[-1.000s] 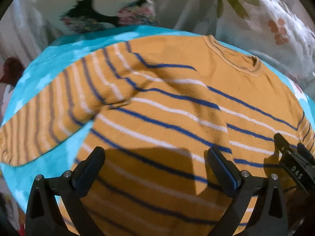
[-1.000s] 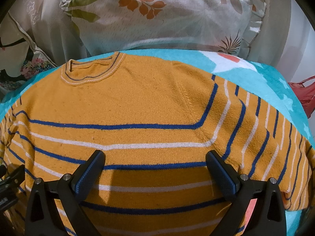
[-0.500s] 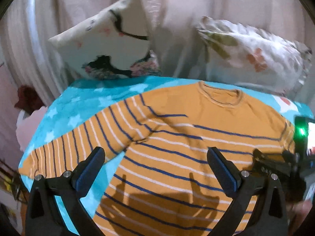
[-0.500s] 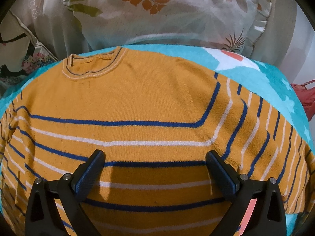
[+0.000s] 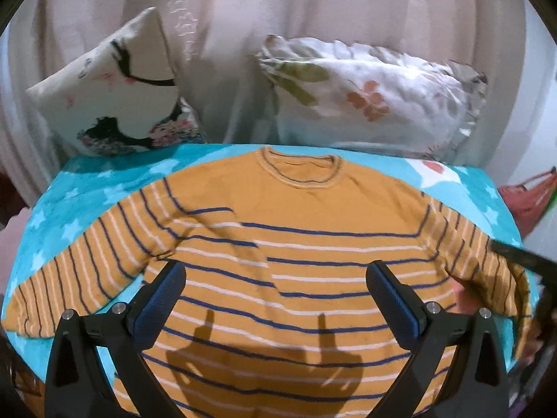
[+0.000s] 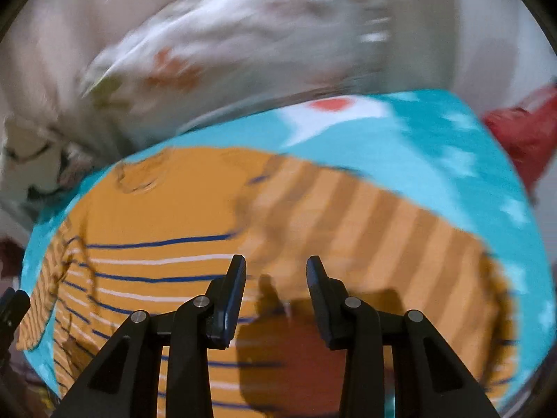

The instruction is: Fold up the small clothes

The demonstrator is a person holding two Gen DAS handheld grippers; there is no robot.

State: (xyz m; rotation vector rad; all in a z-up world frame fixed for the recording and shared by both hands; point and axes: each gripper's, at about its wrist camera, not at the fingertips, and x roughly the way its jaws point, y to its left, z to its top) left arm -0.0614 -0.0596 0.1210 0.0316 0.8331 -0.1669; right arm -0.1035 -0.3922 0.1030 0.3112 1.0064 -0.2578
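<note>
An orange sweater with blue and white stripes lies flat, front up, on a turquoise star blanket, both sleeves spread out. My left gripper is wide open and empty above the sweater's lower body. My right gripper hovers above the sweater near its right sleeve, jaws partly closed with a gap and nothing between them. The right wrist view is motion-blurred. The right gripper also shows in the left wrist view at the right edge, over the right sleeve.
Two floral pillows lean against a pale curtain behind the blanket. A red bag sits off the right side, also in the right wrist view. The blanket's edges drop off left and right.
My left gripper has lifted and pulled back, so the whole sweater shows. My right gripper has swung right toward the right sleeve and narrowed its jaws from wide open.
</note>
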